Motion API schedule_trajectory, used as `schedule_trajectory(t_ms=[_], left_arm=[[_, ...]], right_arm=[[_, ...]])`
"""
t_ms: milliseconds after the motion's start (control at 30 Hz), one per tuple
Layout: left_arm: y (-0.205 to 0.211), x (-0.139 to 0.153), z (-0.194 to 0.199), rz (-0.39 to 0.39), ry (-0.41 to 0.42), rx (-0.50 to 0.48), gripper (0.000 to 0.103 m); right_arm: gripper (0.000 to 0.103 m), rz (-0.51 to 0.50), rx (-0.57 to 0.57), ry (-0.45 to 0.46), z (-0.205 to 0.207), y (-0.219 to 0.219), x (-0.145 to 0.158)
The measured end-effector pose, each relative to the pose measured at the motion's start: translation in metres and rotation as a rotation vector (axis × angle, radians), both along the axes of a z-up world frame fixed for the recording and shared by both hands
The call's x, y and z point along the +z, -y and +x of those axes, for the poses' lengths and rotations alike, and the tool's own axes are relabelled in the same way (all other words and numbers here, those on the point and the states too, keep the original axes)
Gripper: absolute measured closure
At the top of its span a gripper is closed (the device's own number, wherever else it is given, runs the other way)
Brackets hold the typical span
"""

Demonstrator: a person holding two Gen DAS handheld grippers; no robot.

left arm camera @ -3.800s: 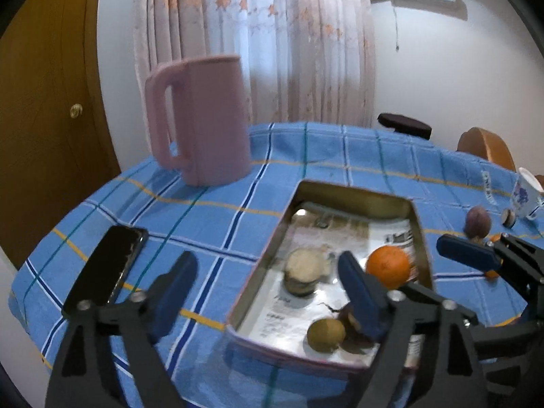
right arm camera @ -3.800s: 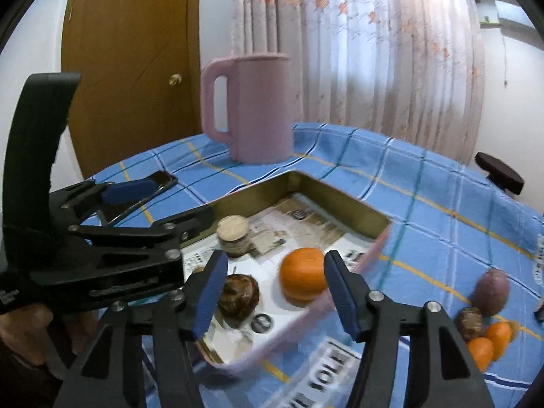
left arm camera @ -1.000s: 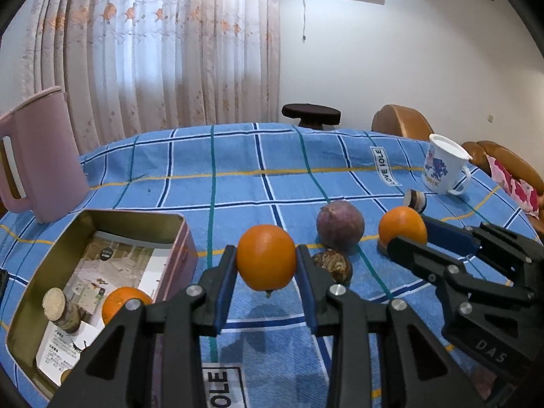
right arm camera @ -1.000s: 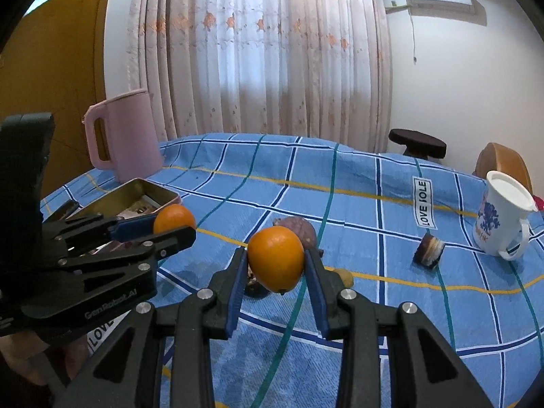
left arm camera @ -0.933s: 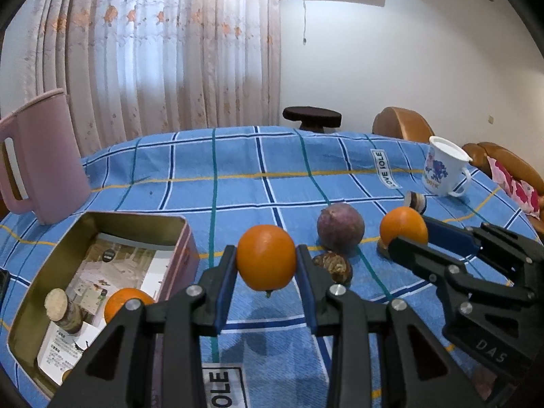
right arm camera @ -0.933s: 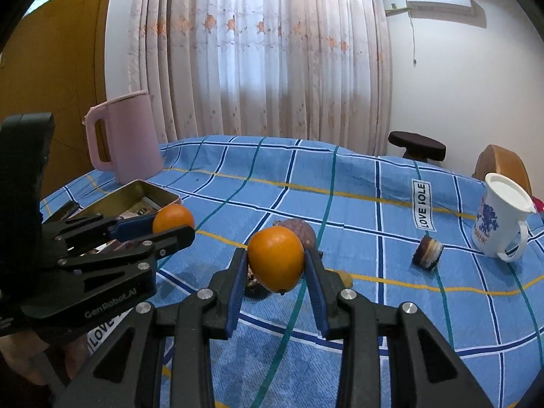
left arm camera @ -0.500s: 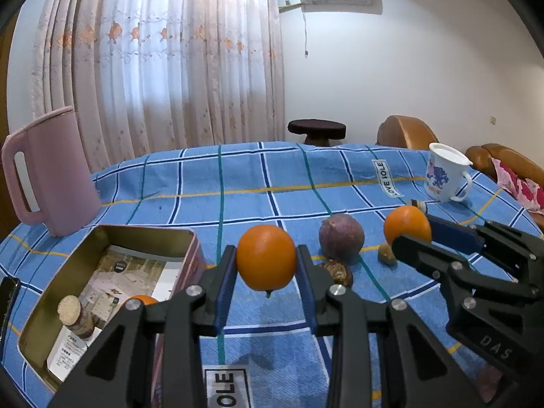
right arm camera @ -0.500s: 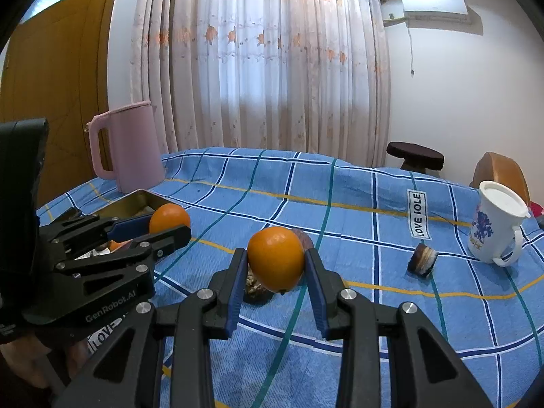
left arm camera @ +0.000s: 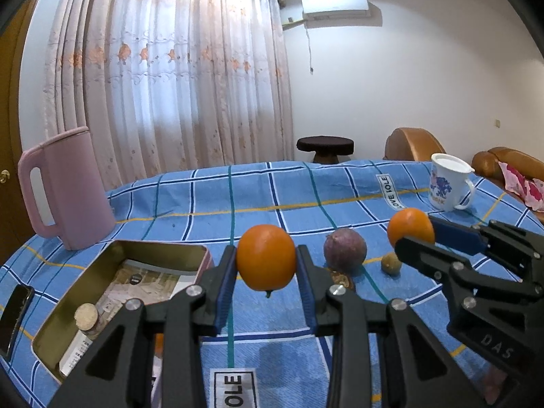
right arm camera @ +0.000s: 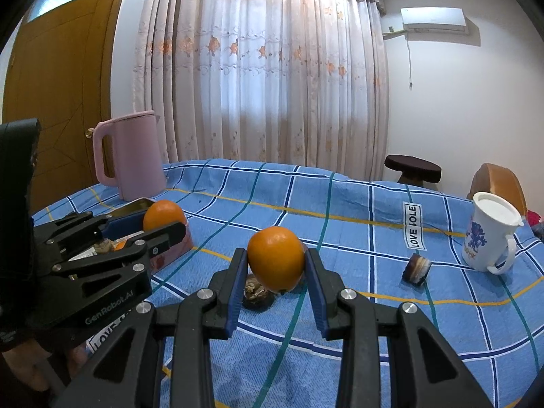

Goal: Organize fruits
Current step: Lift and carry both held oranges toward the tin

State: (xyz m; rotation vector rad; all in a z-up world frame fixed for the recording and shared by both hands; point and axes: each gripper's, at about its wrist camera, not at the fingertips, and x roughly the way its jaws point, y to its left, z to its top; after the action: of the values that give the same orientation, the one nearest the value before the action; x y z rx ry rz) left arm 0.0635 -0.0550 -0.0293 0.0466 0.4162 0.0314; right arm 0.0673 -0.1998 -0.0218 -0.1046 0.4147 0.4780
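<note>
Both grippers loaded. Our left gripper [left arm camera: 266, 272] is clamped on an orange [left arm camera: 266, 261], stem nub pointing down, held clear above the blue checked cloth [left arm camera: 258, 204]. Our right gripper [right arm camera: 276, 273] is clamped on a second orange [right arm camera: 276, 262], likewise off the cloth. Both are round, so no long axis to line up; orientation shouldn't matter for the drop.

Key relation: the tin [left arm camera: 159, 251] sits low and to the left of the left gripper, just beside its left finger, long axis running from near-left to far-right in that view. In the right wrist view the tin is behind the left gripper's body, well left of our right orange. We judge the left hand nearer, so it should probably drop first.

Tin already holds a small cork-topped jar [left arm camera: 85, 314] and a sliver of orange below the left finger.

Further out on the cloth: a purple passion fruit [left arm camera: 345, 249], a small yellowish fruit [left arm camera: 390, 263], a brown husked one [right arm camera: 257, 293], all still loose. Beyond: white mug [right arm camera: 489, 234], pink jug [left arm camera: 64, 190].
</note>
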Motion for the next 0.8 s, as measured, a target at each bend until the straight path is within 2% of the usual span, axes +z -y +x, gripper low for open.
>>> schedule_trajectory(t_ms=[233, 800], left_arm=[[-0.002, 0.000, 0.000, -0.011, 0.000, 0.003, 0.067], [-0.016, -0.005, 0.003, -0.047, -0.075, 0.007, 0.067]], right_arm=[[0.067, -0.006, 0.003, 0.002, 0.000, -0.001, 0.000], [0.067, -0.044, 0.030, -0.024, -0.001, -0.019, -0.002]])
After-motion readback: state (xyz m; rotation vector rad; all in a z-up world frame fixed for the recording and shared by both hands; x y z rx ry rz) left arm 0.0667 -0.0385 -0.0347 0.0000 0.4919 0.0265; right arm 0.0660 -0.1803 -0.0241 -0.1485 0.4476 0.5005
